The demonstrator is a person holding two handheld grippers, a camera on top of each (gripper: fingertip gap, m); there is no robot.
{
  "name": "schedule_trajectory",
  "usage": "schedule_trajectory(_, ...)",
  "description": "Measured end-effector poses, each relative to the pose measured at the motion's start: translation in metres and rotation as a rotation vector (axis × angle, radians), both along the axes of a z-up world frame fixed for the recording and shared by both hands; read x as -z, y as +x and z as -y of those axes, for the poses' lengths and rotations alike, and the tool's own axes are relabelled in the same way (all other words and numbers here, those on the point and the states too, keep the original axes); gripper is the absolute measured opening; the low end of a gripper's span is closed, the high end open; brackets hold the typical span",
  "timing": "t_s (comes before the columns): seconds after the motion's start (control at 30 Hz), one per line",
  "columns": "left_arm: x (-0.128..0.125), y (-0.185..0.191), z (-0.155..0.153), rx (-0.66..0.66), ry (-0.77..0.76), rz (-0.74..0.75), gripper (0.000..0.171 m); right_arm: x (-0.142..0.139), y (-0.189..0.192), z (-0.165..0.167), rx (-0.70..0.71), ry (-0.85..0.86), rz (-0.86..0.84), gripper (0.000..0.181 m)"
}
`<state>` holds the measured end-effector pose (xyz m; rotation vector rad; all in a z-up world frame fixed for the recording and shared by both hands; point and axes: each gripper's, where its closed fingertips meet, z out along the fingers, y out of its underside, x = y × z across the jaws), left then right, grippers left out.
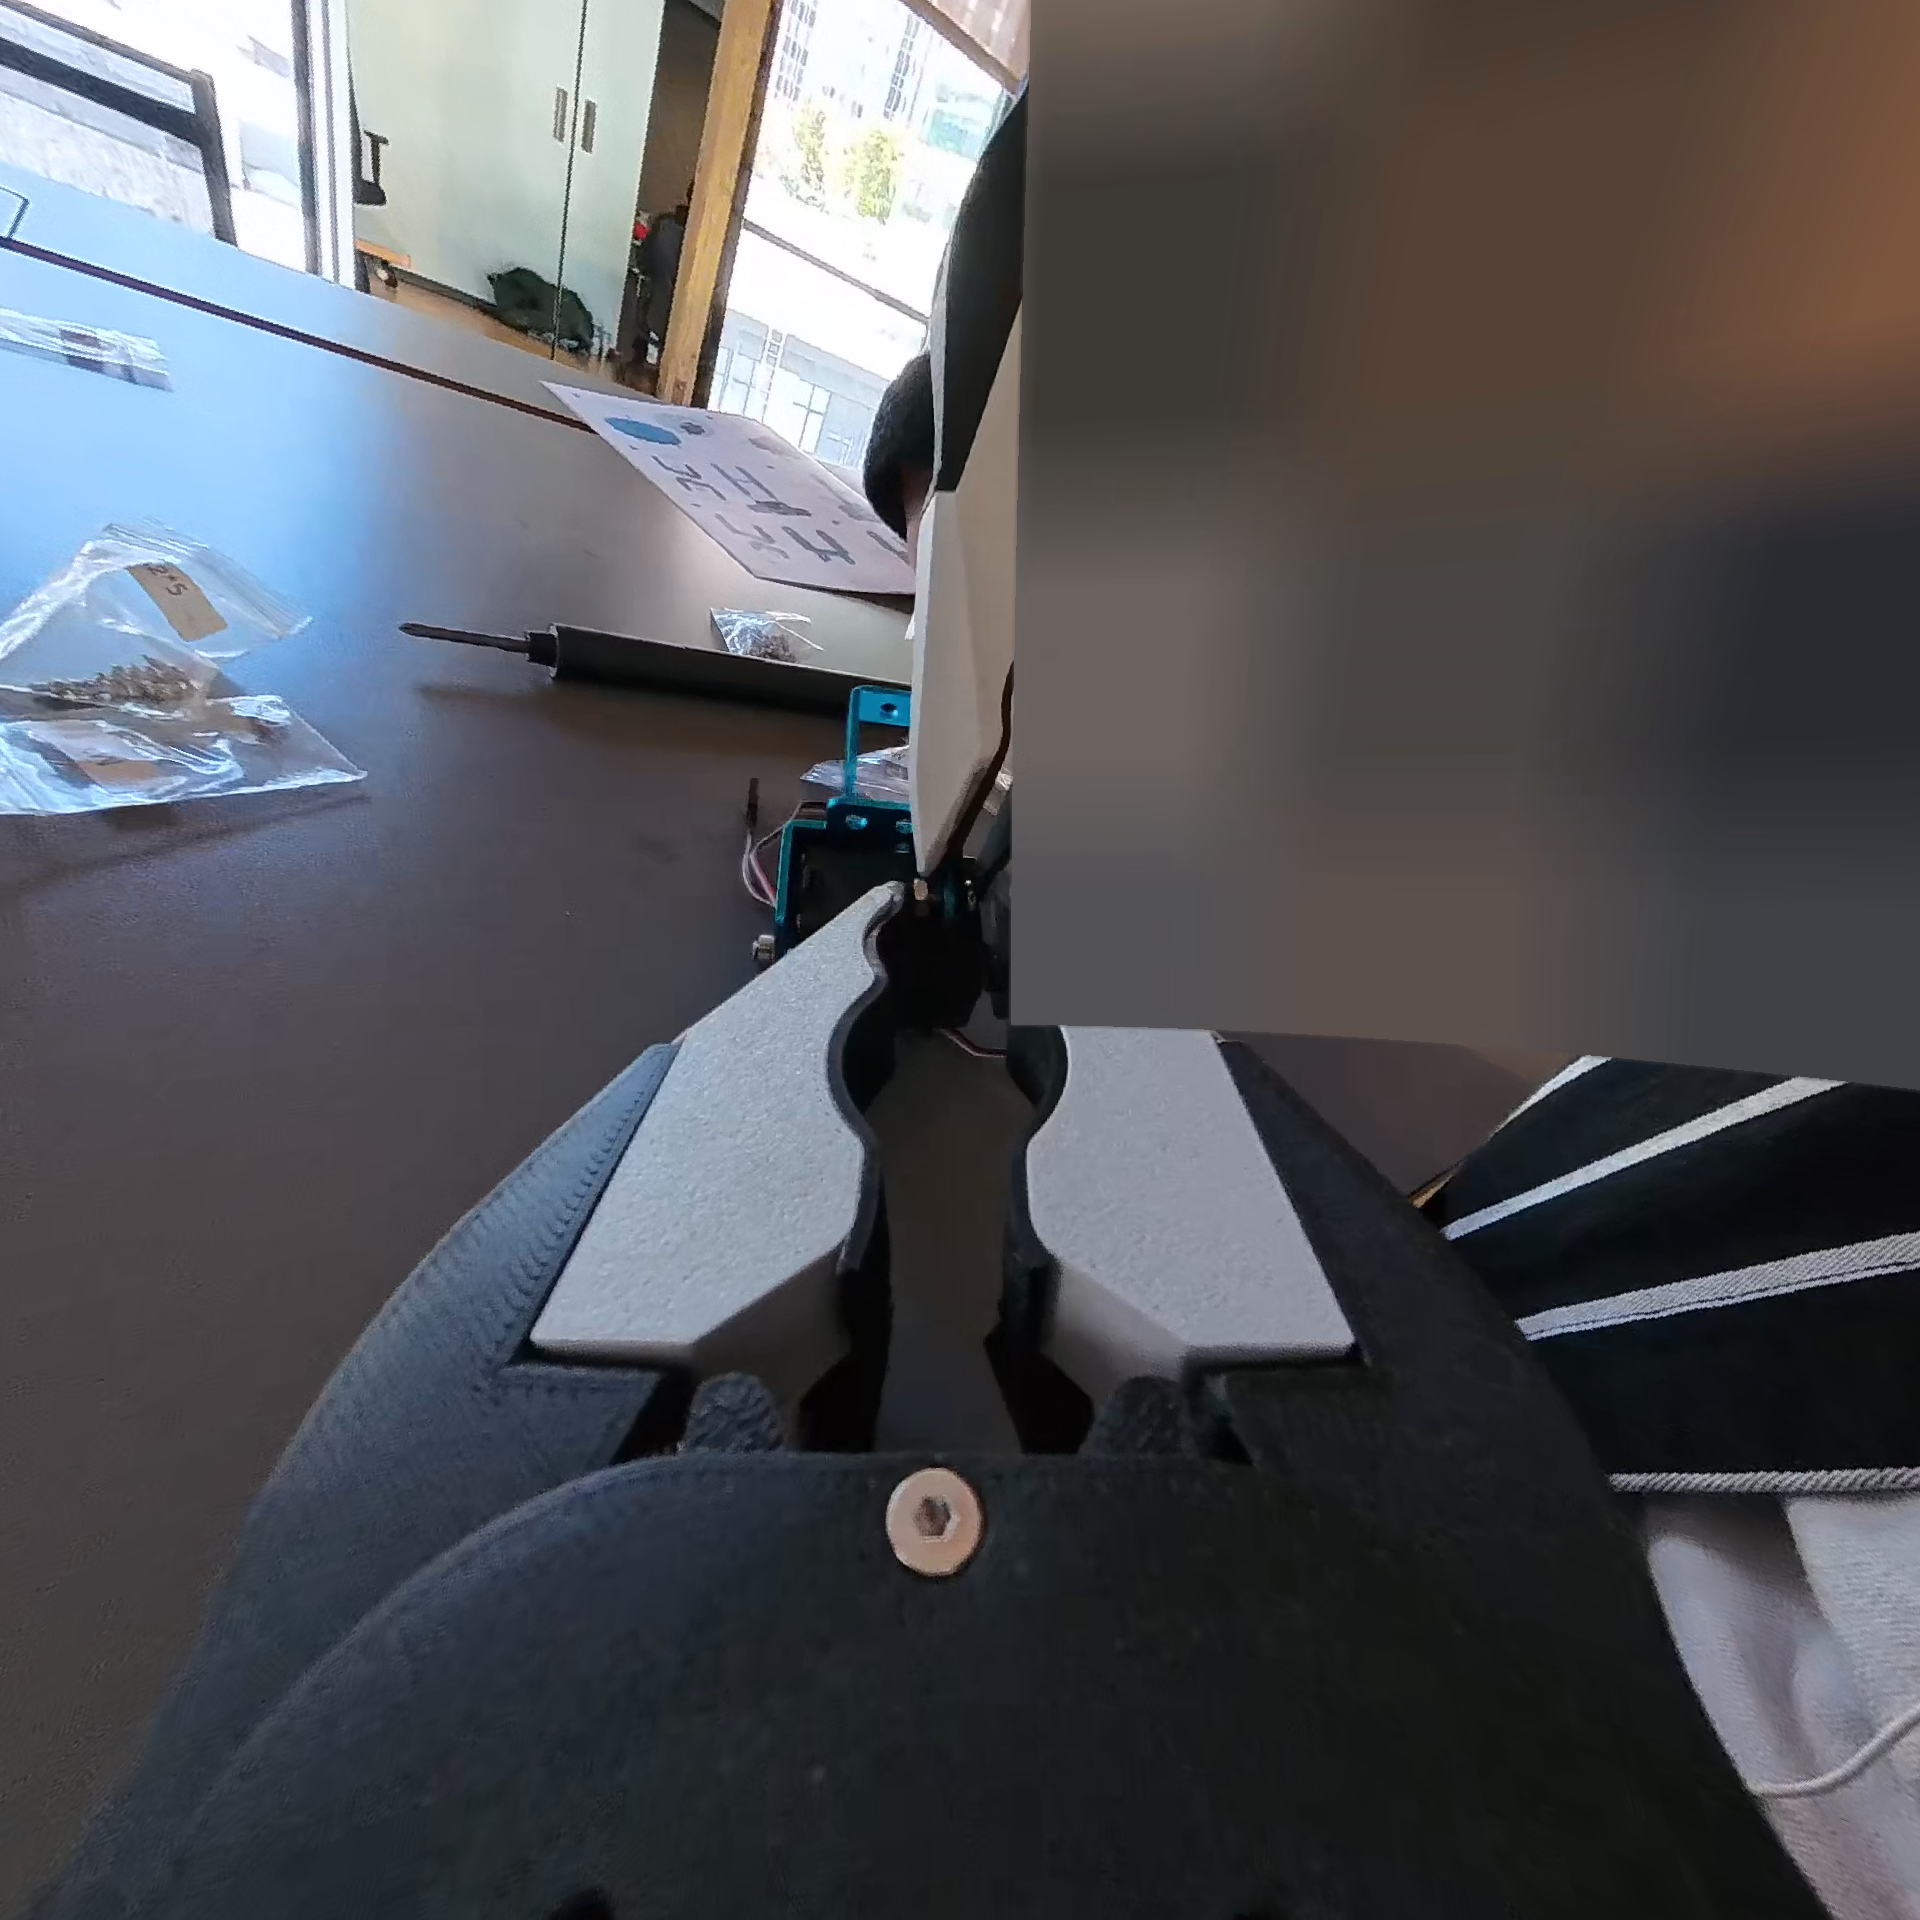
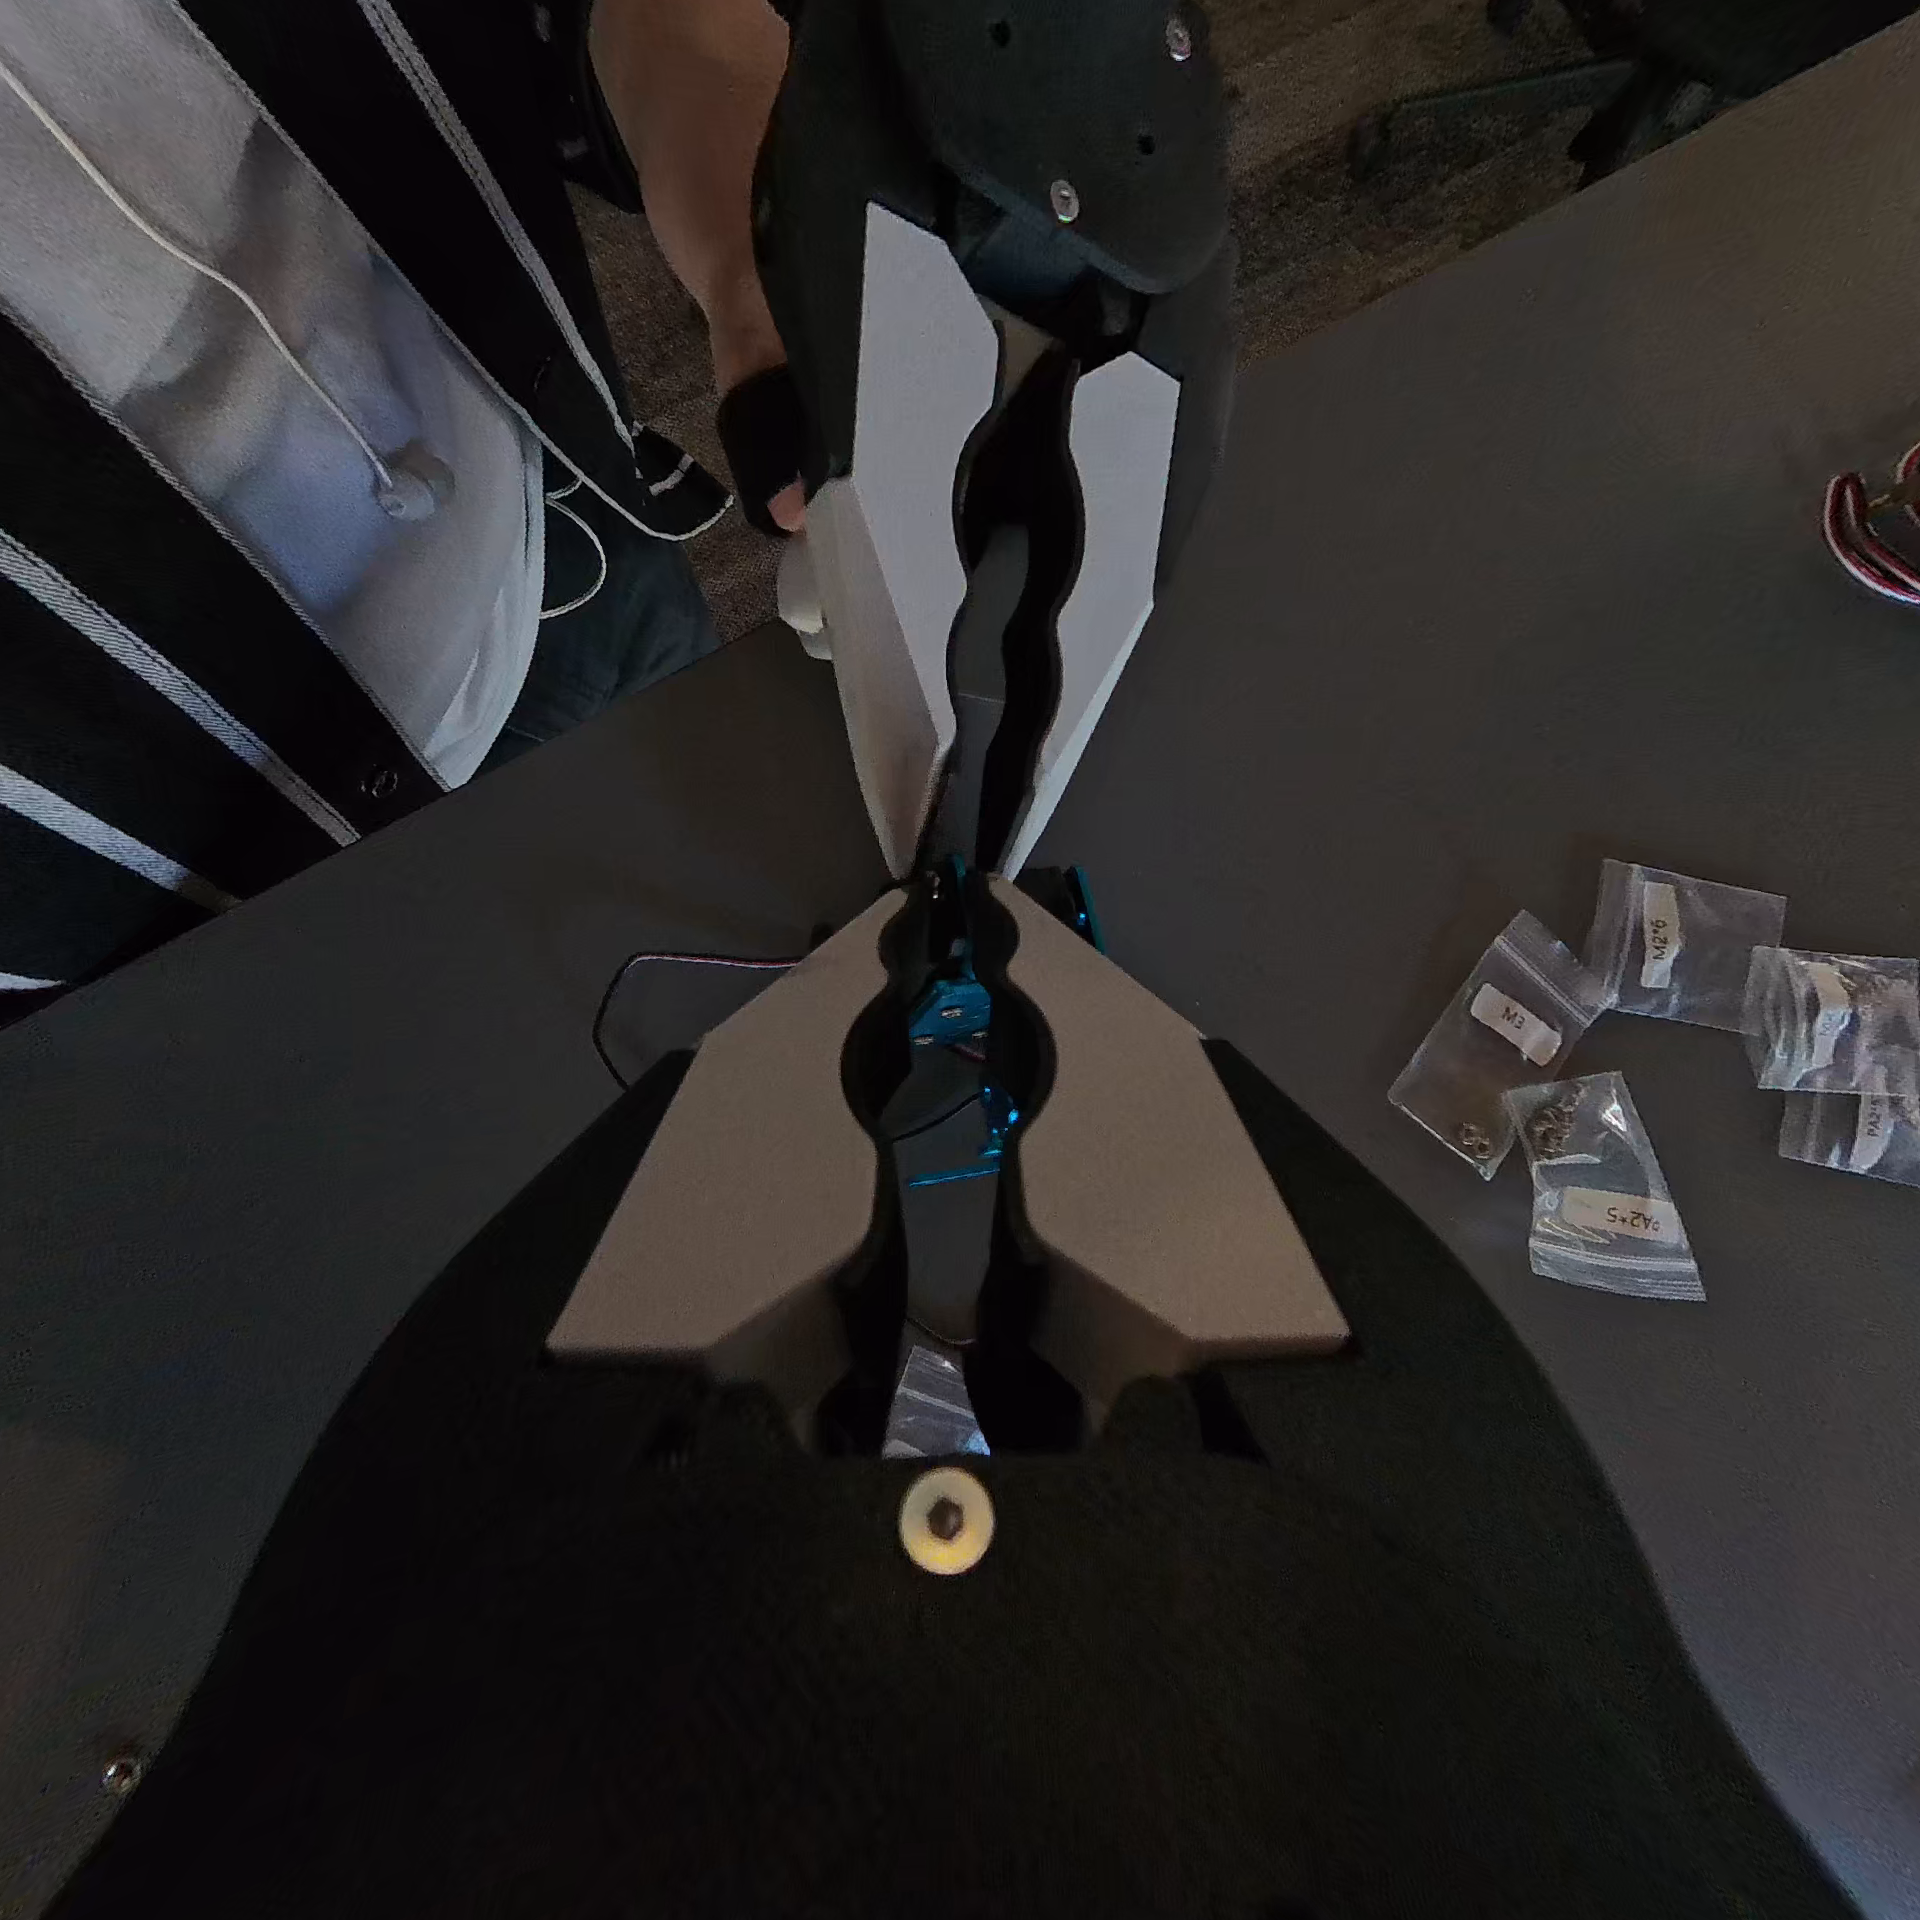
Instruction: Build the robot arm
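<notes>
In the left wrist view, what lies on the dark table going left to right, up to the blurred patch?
Clear zip bags of small hardware → black screwdriver → small bag of screws → blue metal bracket with wires.

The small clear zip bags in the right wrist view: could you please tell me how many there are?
5 at least, clustered on the dark table at right: one nearest the grippers, one behind it, one in front, two at the frame edge. More may be cut off.

bags (image 2: 1600, 1081) R of bracket (image 2: 951, 1013), prob. touching grippers
</notes>
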<state>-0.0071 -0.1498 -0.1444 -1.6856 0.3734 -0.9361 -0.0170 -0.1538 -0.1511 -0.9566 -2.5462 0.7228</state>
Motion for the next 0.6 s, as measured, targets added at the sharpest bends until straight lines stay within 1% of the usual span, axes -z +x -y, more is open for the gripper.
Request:
schedule_trajectory(0.1, 0.0, -0.001, 0.001, -0.006, 0.009, 0.003, 0.009, 0.0, 0.0, 0.0, -0.014, -0.003, -0.009, 0.006)
schedule_trajectory(0.2, 0.0, -0.002, 0.003, 0.025, 0.008, 0.02, 0.009, 0.0, 0.002, 0.003, -0.031, -0.024, -0.019, 0.007)
schedule_trajectory(0.3, -0.001, -0.004, 0.005, 0.073, 0.014, 0.027, 0.001, -0.001, 0.001, 0.0, -0.03, -0.026, -0.025, 0.006)
schedule_trajectory(0.37, 0.001, -0.008, 0.002, 0.051, 0.031, -0.025, 0.0, -0.001, 0.002, -0.001, -0.035, -0.036, -0.022, 0.006)
schedule_trajectory(0.47, 0.001, -0.012, -0.001, 0.031, 0.09, -0.112, 0.008, -0.001, 0.002, -0.001, -0.035, -0.047, -0.022, 0.006)
schedule_trajectory(0.6, 0.004, -0.009, -0.004, 0.046, 0.091, -0.146, 0.006, 0.0, 0.001, -0.001, -0.037, -0.047, -0.025, 0.006)
